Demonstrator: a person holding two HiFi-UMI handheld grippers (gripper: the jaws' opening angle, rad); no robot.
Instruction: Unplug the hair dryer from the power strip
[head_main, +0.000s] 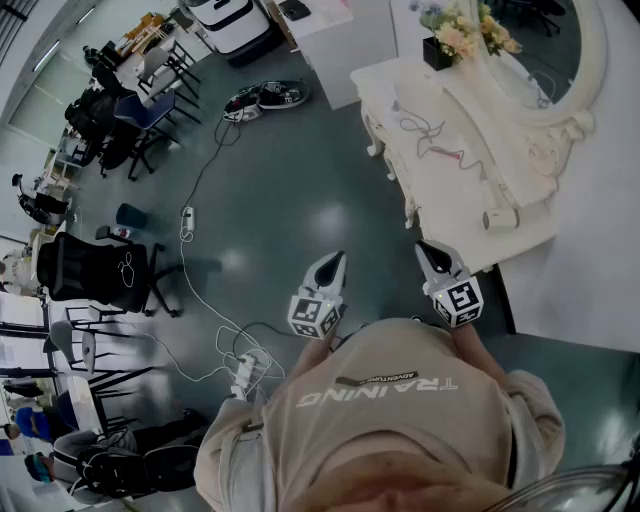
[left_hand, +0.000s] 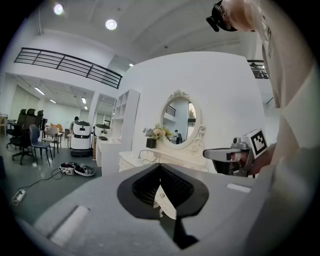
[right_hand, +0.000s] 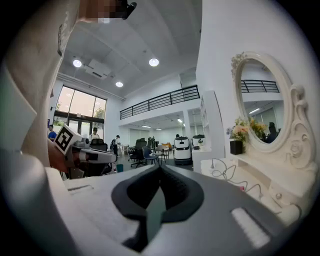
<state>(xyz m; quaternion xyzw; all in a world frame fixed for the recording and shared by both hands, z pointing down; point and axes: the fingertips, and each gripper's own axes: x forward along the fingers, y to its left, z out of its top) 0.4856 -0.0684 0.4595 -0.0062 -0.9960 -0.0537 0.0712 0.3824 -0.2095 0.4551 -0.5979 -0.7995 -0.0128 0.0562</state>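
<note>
Left gripper (head_main: 336, 260) and right gripper (head_main: 425, 248) — fingers pressed together, empty — hover by the vanity table (head_main: 452, 195).

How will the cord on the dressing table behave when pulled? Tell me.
The cord lies in loose loops on the dressing table, so probably floppy. It looks thin, so likely light. The hair dryer lying near the edge might shift if joined to it.

The dressing table (head_main: 458, 200) and hair dryer (head_main: 500, 217) are cream, the floor (head_main: 300, 170) dark grey
</note>
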